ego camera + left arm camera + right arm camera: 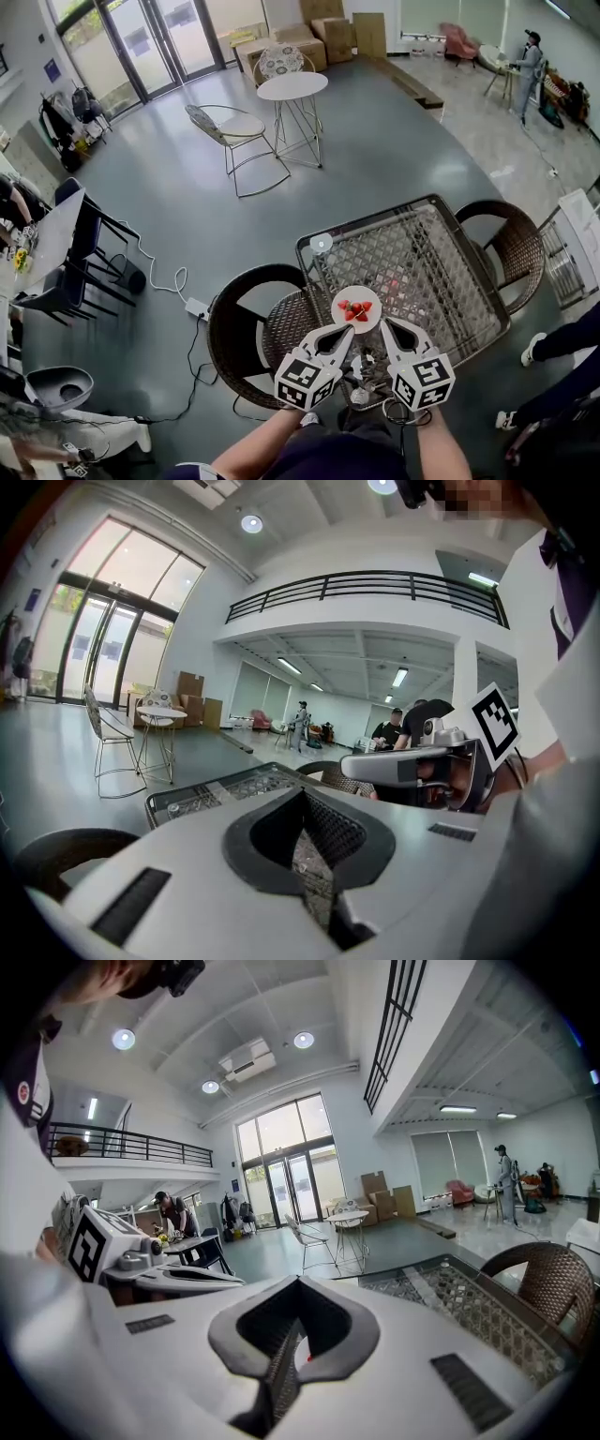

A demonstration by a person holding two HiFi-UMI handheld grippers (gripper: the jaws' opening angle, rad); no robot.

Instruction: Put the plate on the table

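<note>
A small white plate (357, 310) with red strawberries on it lies at the near-left edge of the glass-topped wicker table (441, 272). My left gripper (351, 330) points at the plate's near rim with its jaws together. My right gripper (386, 324) reaches the rim from the right, jaws likewise together. From the head view I cannot tell whether either tip touches the rim. In the left gripper view the left gripper (306, 841) is shut, with only textured pad in the seam. In the right gripper view the right gripper (294, 1333) is shut, with a red speck showing through the slit.
Brown wicker chairs stand at the table's near left (246, 330) and far right (511, 242). A small round disc (322, 244) lies on the table's far-left corner. A person's legs (561, 345) stand at the right. A white round table (292, 86) and a wire chair (232, 129) stand farther off.
</note>
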